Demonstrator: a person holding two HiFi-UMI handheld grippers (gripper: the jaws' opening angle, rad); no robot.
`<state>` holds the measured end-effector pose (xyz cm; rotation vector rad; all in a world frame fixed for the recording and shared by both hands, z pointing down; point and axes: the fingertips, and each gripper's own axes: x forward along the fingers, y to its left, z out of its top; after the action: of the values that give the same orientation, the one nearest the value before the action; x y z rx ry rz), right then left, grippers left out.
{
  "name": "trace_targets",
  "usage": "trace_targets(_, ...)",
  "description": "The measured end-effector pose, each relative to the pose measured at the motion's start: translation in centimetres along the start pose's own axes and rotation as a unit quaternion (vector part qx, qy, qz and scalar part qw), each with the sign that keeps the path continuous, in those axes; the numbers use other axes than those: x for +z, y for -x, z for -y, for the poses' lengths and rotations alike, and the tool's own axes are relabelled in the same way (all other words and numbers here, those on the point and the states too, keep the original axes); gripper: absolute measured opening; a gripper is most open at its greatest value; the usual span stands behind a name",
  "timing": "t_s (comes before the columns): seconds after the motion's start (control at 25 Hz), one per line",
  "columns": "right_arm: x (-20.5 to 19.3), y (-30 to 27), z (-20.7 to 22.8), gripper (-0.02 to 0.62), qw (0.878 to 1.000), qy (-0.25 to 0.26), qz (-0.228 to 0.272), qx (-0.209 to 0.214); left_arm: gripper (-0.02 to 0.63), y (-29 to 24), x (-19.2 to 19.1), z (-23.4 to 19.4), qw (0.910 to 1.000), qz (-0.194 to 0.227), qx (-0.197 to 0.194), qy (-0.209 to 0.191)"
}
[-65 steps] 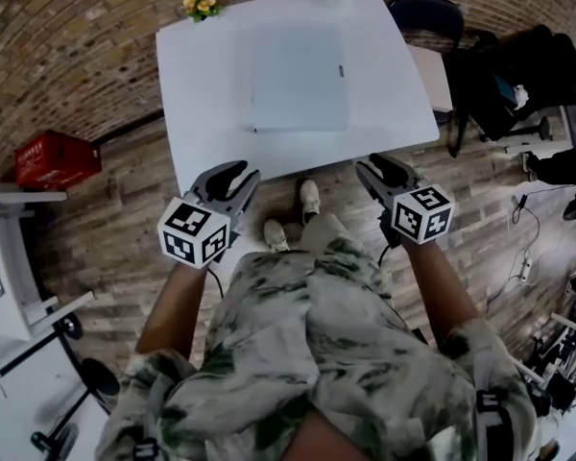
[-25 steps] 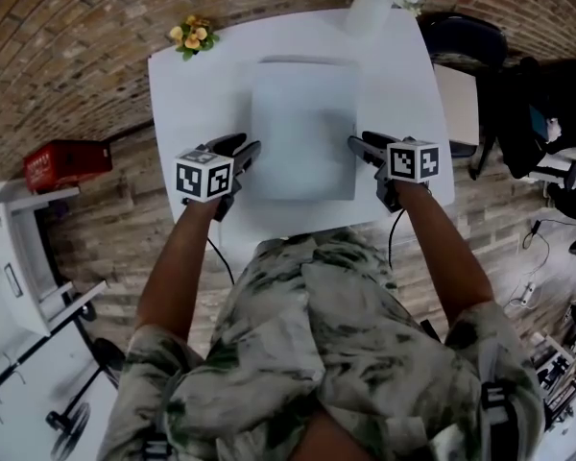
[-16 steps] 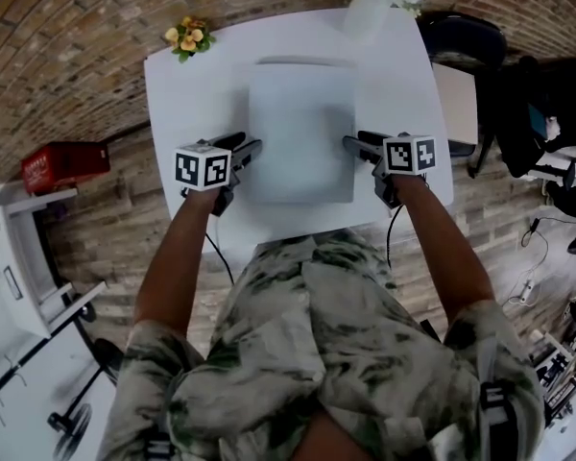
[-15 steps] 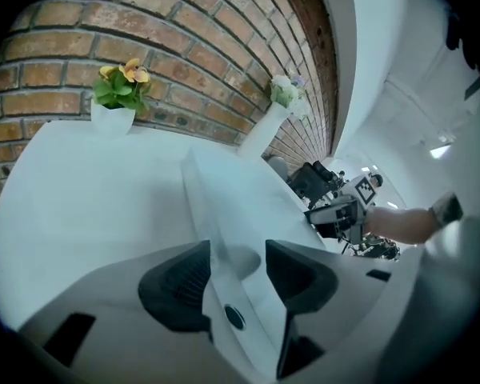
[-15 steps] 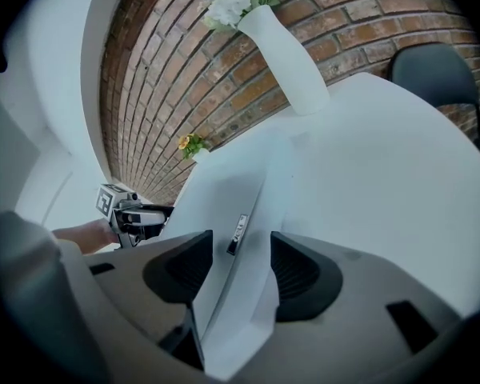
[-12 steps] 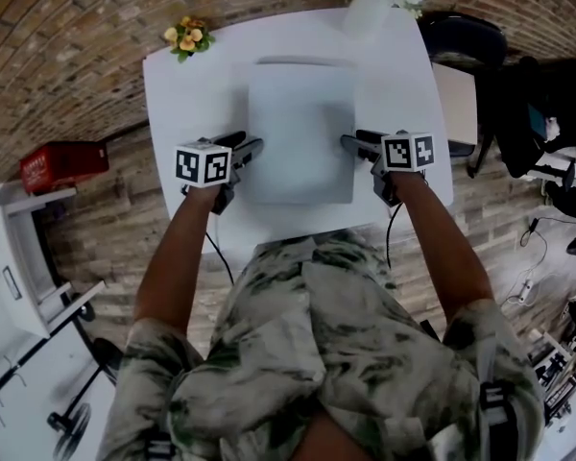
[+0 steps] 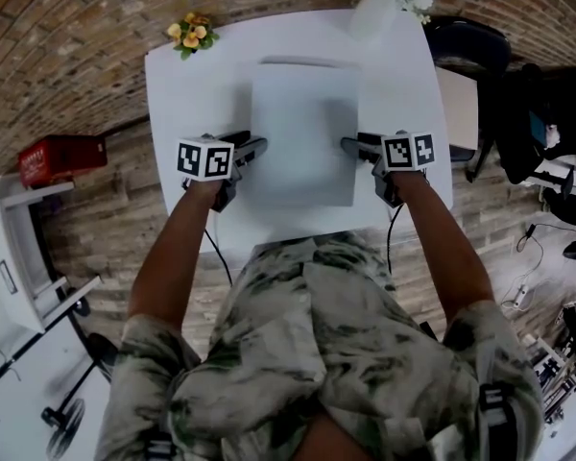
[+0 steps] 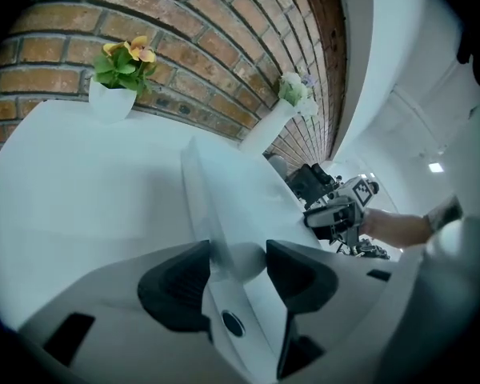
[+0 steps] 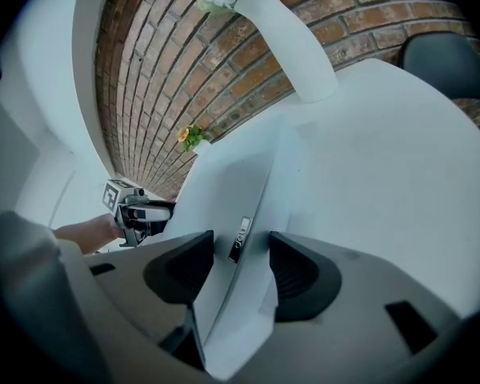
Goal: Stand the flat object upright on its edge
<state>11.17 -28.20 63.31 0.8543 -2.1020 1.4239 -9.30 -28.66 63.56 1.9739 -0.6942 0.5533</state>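
Observation:
A flat white slab point(image 7: 302, 128), like a shut laptop, lies flat in the middle of the white table point(image 7: 192, 94). My left gripper point(image 7: 254, 149) is at its left edge and my right gripper point(image 7: 350, 145) at its right edge, both turned inward. In the left gripper view the slab's edge point(image 8: 224, 182) runs between the left gripper's point(image 8: 238, 266) spread jaws. In the right gripper view the edge point(image 9: 232, 182), with a small label on it, sits between the right gripper's point(image 9: 240, 262) jaws. They are closing and a gap still shows beside the slab.
A small pot of yellow flowers point(image 7: 190, 35) stands at the table's far left corner and a tall white vase point(image 7: 374, 8) at the far right. A dark chair point(image 7: 466, 41) stands right of the table, a red crate point(image 7: 62, 157) on the floor to the left.
Both grippers came up from in front of the table to the slab's two sides, then crept inward onto its edges. The slab has not moved.

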Motion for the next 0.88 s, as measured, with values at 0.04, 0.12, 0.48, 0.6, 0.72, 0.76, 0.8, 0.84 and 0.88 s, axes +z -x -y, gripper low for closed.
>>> trace_targets(0.04, 0.0, 0.0, 0.0, 0.236, 1.0, 0.001, -0.001, 0.0, 0.216, 0.0, 0.0, 0.0, 1.0, 0.001, 0.002, 0.003)
trace_targets(0.12, 0.0, 0.0, -0.1, 0.232, 1.0, 0.002, -0.004, -0.002, 0.216, 0.1, 0.1, 0.0, 1.0, 0.003, 0.005, 0.007)
trace_targets(0.48, -0.1, 0.6, -0.6, 0.216, 1.0, 0.015, -0.012, -0.013, 0.216, 0.5, -0.1, 0.6, 0.9998, 0.008, 0.015, 0.006)
trace_targets(0.6, 0.0, 1.1, -1.1, 0.215, 0.999, 0.025, -0.013, -0.015, 0.216, 0.9, -0.2, 1.2, 0.9998, 0.012, 0.015, 0.002)
trace_targets(0.72, 0.5, 1.4, -1.6, 0.214, 0.999, 0.035, -0.01, -0.013, 0.215, 1.5, 0.2, 1.4, 0.9996, 0.021, 0.017, -0.002)
trace_targets(0.76, 0.7, 1.5, -1.9, 0.213, 0.999, 0.037, -0.007, -0.012, 0.215, 1.7, 0.4, 1.5, 0.9995, 0.024, 0.018, -0.003)
trace_targets(0.8, 0.8, 1.7, -2.2, 0.213, 0.999, 0.039, -0.004, -0.011, 0.215, 2.0, 0.5, 1.7, 0.9994, 0.028, 0.02, -0.005)
trace_targets(0.84, 1.0, 1.9, -2.5, 0.213, 0.999, 0.041, -0.001, -0.01, 0.215, 2.3, 0.7, 1.8, 0.9993, 0.032, 0.02, -0.006)
trace_targets(0.88, 1.1, 2.0, -2.9, 0.212, 0.999, 0.042, 0.001, -0.01, 0.215, 2.7, 1.0, 1.9, 0.9991, 0.037, 0.021, -0.008)
